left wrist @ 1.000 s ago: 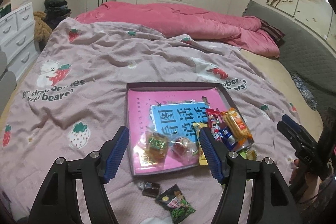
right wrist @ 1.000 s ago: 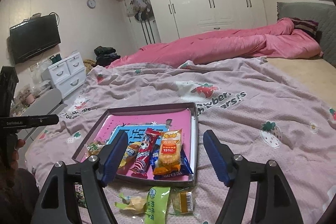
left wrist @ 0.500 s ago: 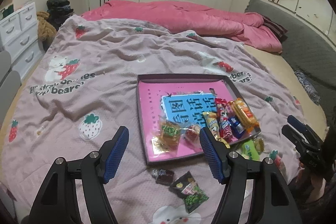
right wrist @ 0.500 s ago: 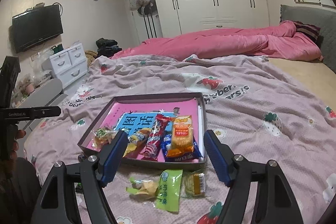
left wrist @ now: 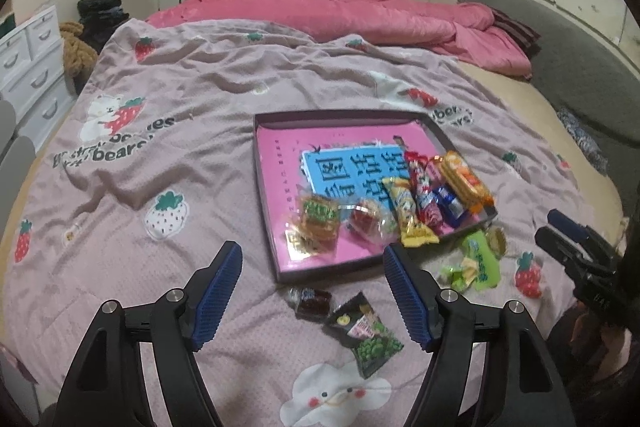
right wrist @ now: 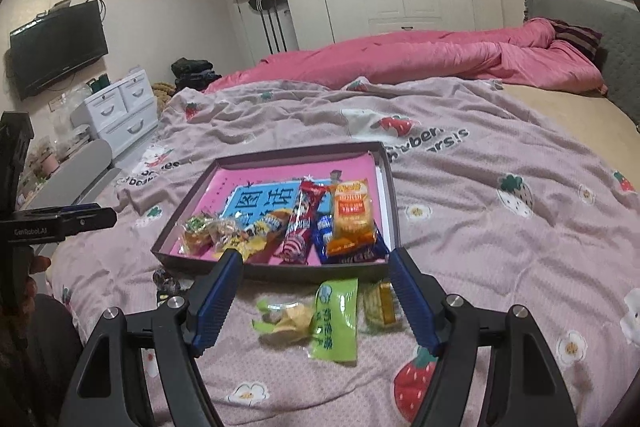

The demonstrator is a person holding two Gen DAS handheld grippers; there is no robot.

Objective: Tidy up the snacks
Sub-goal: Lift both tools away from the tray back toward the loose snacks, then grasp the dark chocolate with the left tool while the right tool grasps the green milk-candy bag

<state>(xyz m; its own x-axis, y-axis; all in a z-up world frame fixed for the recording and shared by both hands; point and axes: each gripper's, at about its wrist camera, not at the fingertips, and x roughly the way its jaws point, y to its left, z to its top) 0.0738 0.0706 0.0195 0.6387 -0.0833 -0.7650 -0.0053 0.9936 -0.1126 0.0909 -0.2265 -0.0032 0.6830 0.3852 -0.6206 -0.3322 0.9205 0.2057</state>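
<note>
Two hand-held grippers hang over a strawberry-print bedspread (left wrist: 168, 163), both empty. The left gripper (left wrist: 312, 297) has nothing between its blue pads and its jaws are opening; the right gripper (right wrist: 314, 301) stands spread wide, clasping nothing.

Nearest the left gripper, on the cover, lie a small dark candy (left wrist: 311, 301) and a black packet with green peas printed on it (left wrist: 366, 333). Under the right gripper lie a green sachet (right wrist: 335, 319) with white Chinese characters too blurred to read, a crumpled yellow-green wrapper (right wrist: 286, 319) touching it, and a small clear-wrapped yellow sweet (right wrist: 380, 305).

Just beyond sits the shallow dark tray (left wrist: 266, 223), its pink lining carrying a blue panel of large Chinese characters. Along its near edge lie several snacks: two clear-wrapped sweets, a yellow bar, a red-and-white stick, a blue pack and an orange biscuit pack (right wrist: 352, 219) with yellow lettering.

The work appears to be in the gathering stage, with five snacks not yet in the tray. Each gripper would likely need to drop onto a loose wrapper, pinch it lightly and carry it over the rim.

Across the cover runs the print "strawberries bears". The left gripper's body, seen from the right wrist, reads "GenRobot.AI".
</note>
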